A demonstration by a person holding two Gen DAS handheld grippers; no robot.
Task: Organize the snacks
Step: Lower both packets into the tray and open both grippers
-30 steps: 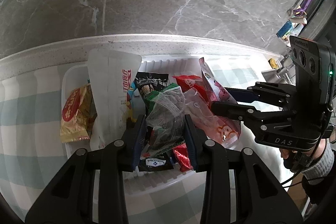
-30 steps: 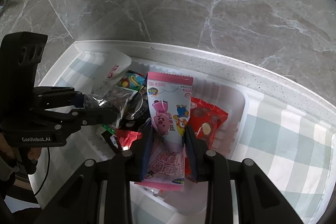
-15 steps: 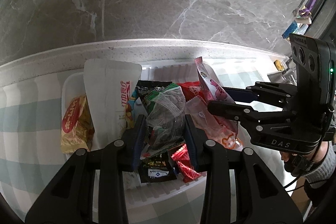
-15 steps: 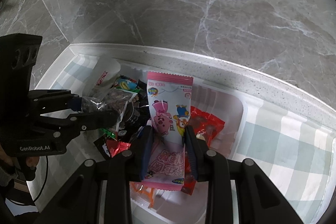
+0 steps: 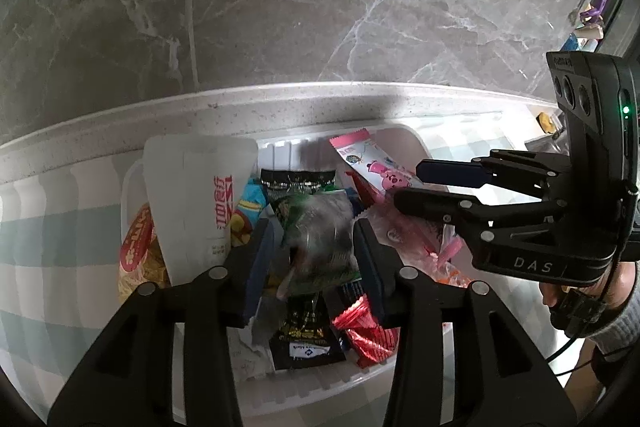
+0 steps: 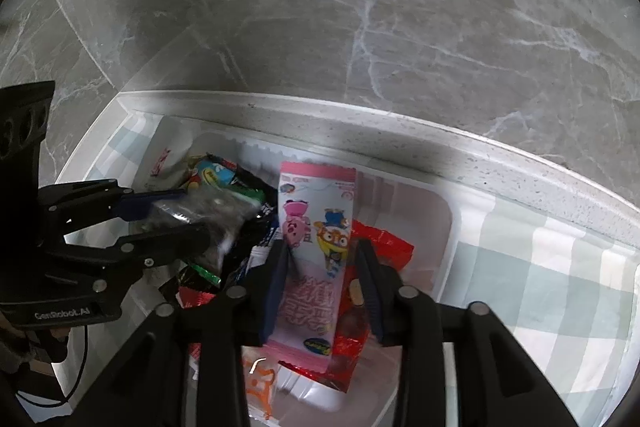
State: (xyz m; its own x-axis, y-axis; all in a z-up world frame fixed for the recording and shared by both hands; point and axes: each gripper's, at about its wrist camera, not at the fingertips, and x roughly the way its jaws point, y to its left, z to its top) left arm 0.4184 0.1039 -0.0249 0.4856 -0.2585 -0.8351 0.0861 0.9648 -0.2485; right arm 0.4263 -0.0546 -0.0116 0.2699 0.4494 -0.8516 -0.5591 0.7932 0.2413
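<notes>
left tool (image 5: 316,247): black, blue pads | right tool (image 6: 322,275): black, silver screws, grey sleeve

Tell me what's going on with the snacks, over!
Left gripper shut on clear dark-snack bag. Right gripper shut on pink cartoon packet. Both above white bin of snacks. Nothing blocking.

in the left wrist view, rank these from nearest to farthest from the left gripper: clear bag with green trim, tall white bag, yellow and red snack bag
1. Clear bag with green trim: clamped in the left gripper.
2. Tall white bag: just left of the gripper, standing in the white bin.
3. Yellow and red snack bag: farthest left, against the bin's left wall.
</notes>
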